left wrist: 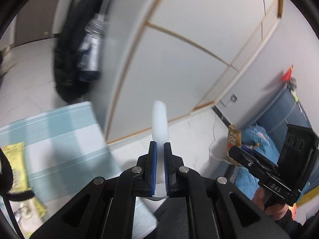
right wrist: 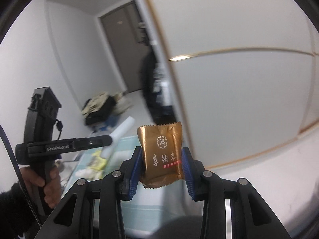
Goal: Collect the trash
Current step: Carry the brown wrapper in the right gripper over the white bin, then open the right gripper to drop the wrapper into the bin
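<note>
Between the jaws of the left gripper (left wrist: 159,149) sits a pale white piece of trash (left wrist: 159,119), a flattened tube or folded sheet, pinched tight near its lower end and sticking up toward the middle of the left wrist frame. The right gripper (right wrist: 162,155) has its jaws narrowed onto a gold snack wrapper (right wrist: 161,153), the blue pads pressing its two side edges, so the packet stands upright at the centre of the right wrist view. Both items are off any surface and carried in the air.

Further out, a pale blue striped cloth (left wrist: 49,131) covers the bench at the lower left of the left view, with a yellow packet (left wrist: 18,167) lying on it. A blue plastic bag (left wrist: 259,139) shows at the right, behind the other gripper, by the wall.

Judged from this, the pick-up step is done and the carry is in hand. The next move calls for bringing both pieces over a bin or bag, possibly that blue one, and opening the jaws there.
</note>
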Demonstrator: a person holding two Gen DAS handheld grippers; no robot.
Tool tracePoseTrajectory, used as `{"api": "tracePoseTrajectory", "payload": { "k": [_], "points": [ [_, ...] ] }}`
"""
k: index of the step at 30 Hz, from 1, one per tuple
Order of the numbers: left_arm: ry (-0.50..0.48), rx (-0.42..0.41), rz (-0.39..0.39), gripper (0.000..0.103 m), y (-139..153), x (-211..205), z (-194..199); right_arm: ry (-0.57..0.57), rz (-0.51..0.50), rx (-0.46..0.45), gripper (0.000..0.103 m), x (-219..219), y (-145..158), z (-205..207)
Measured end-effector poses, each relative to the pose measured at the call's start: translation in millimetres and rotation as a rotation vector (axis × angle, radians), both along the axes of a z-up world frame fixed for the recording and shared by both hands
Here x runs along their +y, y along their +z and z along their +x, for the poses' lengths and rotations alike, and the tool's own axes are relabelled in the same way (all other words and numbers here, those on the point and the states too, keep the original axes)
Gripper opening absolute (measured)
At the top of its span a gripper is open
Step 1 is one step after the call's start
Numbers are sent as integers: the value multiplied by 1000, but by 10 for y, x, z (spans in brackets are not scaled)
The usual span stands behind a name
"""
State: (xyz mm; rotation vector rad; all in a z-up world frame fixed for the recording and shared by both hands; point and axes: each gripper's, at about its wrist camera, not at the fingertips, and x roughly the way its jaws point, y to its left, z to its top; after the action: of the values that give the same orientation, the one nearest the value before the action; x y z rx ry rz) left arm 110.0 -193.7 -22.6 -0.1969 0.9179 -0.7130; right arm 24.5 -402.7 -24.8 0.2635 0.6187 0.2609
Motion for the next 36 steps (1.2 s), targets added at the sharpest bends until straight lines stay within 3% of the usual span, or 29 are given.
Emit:
{"api": "tracePoseTrajectory", "payload": {
  "k": [12, 24, 31, 35, 36],
  "points": [
    [-190, 167, 109, 3, -624, -872, 351, -201, 118, 272, 38, -967, -1024, 294],
    [-312, 300, 235, 3, -1191, -1408, 482, -234, 281, 514, 38, -1312, -2259, 706],
    [-344, 381, 286, 3, -1405, -1479, 542, -213, 302, 628, 42, -1241, -2784, 872],
    [-360, 402, 306, 3, -1466, -1516, 571, -210, 312, 657, 52, -1308, -2943, 759],
    [-363, 409, 308, 3, -1499, -1563, 574, -211, 313, 664, 59, -1327, -2976, 762]
  ]
}}
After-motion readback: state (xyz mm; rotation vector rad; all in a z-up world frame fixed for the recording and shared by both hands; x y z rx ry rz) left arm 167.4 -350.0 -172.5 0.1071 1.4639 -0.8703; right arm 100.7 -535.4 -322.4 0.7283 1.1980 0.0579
